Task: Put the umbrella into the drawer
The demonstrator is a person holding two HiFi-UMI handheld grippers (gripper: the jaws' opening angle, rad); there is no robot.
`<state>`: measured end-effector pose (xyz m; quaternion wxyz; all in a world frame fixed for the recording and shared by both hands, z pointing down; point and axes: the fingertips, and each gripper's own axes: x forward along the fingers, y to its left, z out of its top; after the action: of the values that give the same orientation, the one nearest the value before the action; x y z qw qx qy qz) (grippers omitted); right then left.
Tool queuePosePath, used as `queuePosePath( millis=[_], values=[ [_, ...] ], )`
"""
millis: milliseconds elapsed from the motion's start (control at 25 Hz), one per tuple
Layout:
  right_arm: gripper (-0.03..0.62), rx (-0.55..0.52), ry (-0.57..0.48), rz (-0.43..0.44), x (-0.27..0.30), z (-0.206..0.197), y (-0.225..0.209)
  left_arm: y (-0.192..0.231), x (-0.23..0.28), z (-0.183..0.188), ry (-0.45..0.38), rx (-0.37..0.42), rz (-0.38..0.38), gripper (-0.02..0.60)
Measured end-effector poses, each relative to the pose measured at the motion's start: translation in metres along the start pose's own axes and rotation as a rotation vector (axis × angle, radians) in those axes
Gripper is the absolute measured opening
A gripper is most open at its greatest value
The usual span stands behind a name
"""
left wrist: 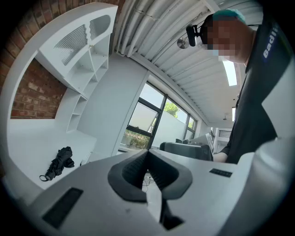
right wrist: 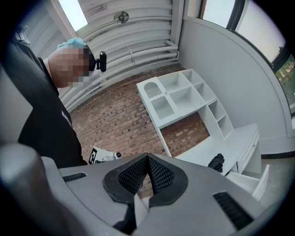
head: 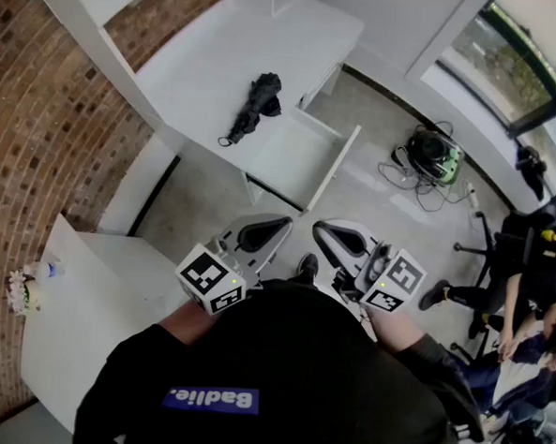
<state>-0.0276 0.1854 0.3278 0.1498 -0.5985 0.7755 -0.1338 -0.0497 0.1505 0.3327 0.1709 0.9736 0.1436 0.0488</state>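
Note:
A folded black umbrella (head: 253,106) lies on the white desk (head: 203,62), just left of the open white drawer (head: 296,156), which shows nothing inside. I hold both grippers level at chest height, well short of the desk. My left gripper (head: 266,231) and right gripper (head: 338,237) are side by side, both shut with nothing between the jaws. In the left gripper view the umbrella (left wrist: 57,162) sits far off to the left of the shut left gripper (left wrist: 147,154). In the right gripper view the umbrella (right wrist: 215,162) and the drawer (right wrist: 258,177) lie right of the shut right gripper (right wrist: 147,159).
A brick wall (head: 40,127) runs along the left. A white table (head: 75,317) with a small bottle (head: 45,270) stands at lower left. A green-black device with cables (head: 432,153) lies on the floor. An office chair (head: 487,253) and a seated person (head: 526,316) are at the right. White shelves (right wrist: 179,97) hang above the desk.

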Motion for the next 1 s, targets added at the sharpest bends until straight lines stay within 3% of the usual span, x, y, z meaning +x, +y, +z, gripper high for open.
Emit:
queuePosePath(
  millis=[800, 1000],
  values=[
    [0.028, -0.042, 0.040, 0.014, 0.036, -0.004, 0.012, 0.019, -0.028, 0.009, -0.043, -0.004, 0.010, 0.003],
    [0.028, -0.091, 0.059, -0.029, 0.051, -0.004, 0.007, 0.030, -0.049, 0.011, -0.066, -0.009, 0.026, 0.003]
  ],
)
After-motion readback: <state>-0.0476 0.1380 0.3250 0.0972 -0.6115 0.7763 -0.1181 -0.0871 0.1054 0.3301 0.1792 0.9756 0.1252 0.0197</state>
